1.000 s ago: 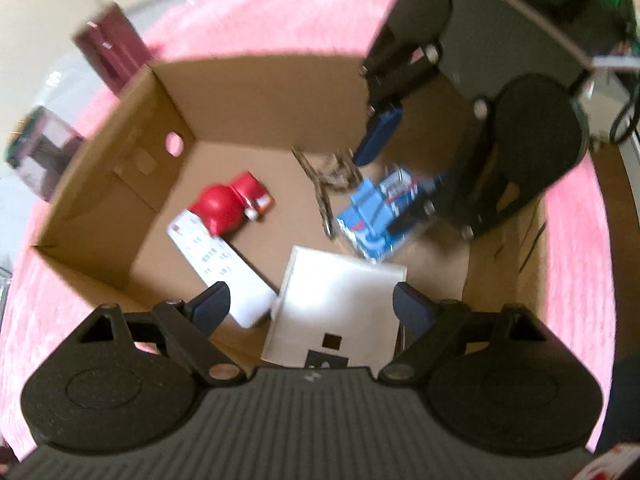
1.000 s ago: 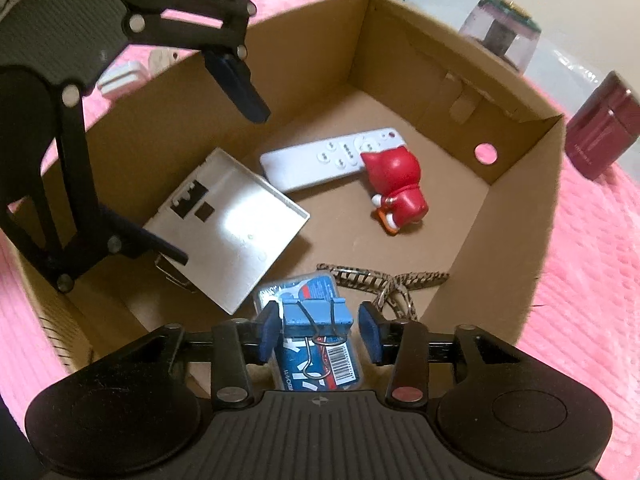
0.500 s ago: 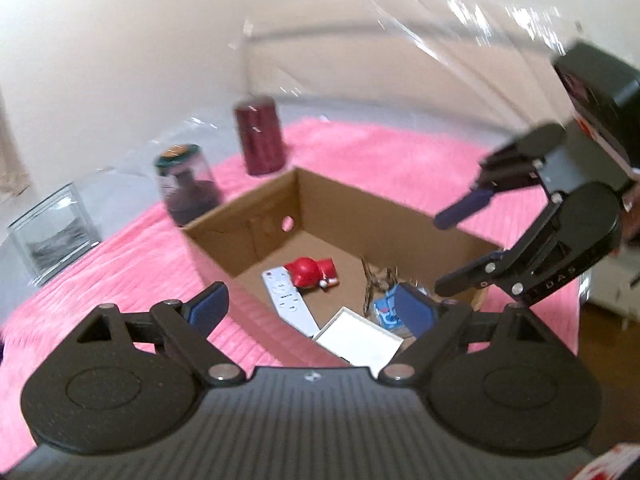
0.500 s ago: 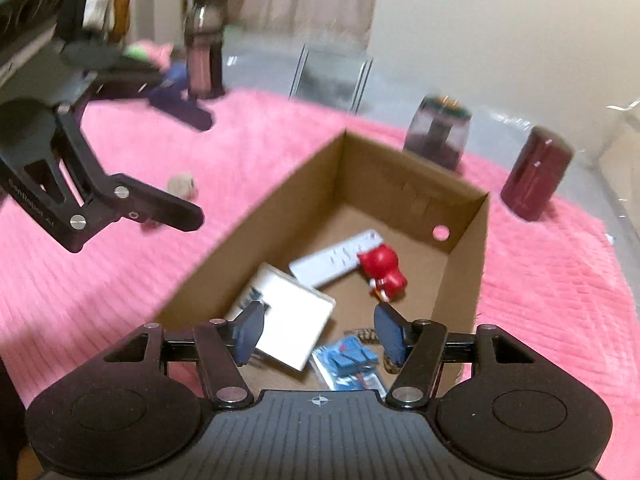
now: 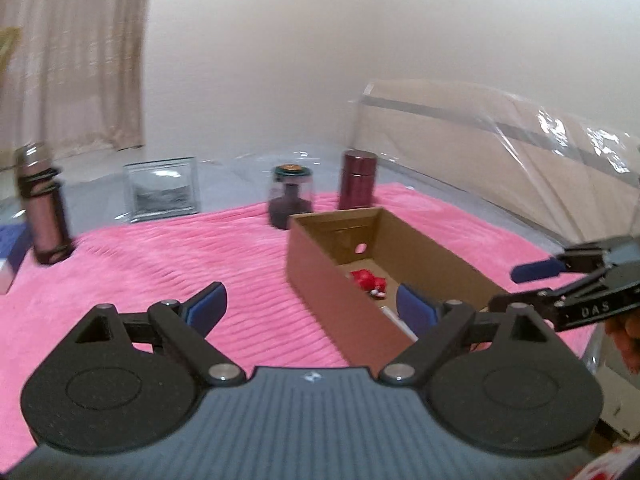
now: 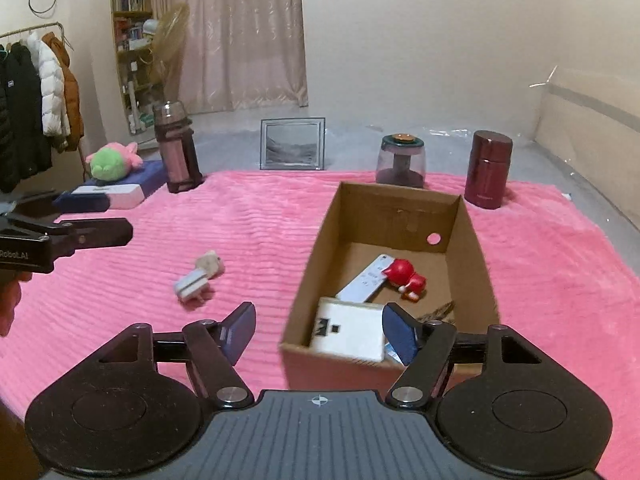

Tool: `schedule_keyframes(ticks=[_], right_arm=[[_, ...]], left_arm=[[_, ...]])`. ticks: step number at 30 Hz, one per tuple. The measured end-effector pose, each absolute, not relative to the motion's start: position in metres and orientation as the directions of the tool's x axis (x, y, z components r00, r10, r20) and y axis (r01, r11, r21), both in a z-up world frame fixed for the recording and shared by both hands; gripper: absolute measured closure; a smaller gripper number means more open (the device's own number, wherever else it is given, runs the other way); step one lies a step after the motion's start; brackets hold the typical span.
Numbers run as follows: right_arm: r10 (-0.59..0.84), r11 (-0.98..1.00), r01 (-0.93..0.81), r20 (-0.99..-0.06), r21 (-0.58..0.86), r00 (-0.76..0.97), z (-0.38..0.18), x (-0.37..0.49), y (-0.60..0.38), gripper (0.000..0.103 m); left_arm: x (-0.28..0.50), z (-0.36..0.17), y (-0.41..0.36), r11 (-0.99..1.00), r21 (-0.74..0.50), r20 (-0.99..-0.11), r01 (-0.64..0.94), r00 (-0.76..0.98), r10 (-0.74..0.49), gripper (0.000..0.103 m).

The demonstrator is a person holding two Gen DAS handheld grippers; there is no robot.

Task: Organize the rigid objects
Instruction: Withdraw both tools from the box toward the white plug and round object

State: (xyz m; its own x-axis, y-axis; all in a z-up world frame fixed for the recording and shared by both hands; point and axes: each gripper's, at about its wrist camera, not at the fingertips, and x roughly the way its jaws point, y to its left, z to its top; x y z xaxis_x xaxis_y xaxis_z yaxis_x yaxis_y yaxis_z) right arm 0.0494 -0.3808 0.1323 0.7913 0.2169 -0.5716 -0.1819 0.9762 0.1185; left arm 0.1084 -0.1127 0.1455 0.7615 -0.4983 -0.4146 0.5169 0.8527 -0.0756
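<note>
A cardboard box (image 6: 472, 224) stands on the pink blanket (image 6: 256, 224); it also shows in the left wrist view (image 5: 320, 284). Inside lie a red figurine (image 6: 406, 274), a white remote (image 6: 370, 278), a white flat box (image 6: 348, 328) and a blue packet (image 6: 392, 356). A small white and beige object (image 6: 198, 276) lies on the blanket left of the box. My left gripper (image 5: 310, 306) is open and empty, pulled back left of the box. My right gripper (image 6: 320, 330) is open and empty, held back above the box's near edge.
At the blanket's far edge stand a dark red canister (image 6: 488, 174), a glass jar with a green lid (image 6: 402, 160), a picture frame (image 6: 292, 144) and a pink bottle (image 6: 176, 148). A plush toy (image 6: 112, 160) lies on books at the left.
Both grippers rose out of the box and pulled back. The right gripper let go of the blue packet with the binder clip, which stays in the box, and opened wide.
</note>
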Motion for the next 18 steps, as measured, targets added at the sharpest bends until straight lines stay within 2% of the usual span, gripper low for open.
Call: schedule_keyframes(ticks=[18], right_arm=[[0.301,0.954,-0.239,-0.602,0.182,0.74,0.104,0.026,-0.271,0.033]], left_arm=[[0.049,0.103,0.015,0.955,-0.089,-0.483,0.282,0.827,-0.289,0.014]])
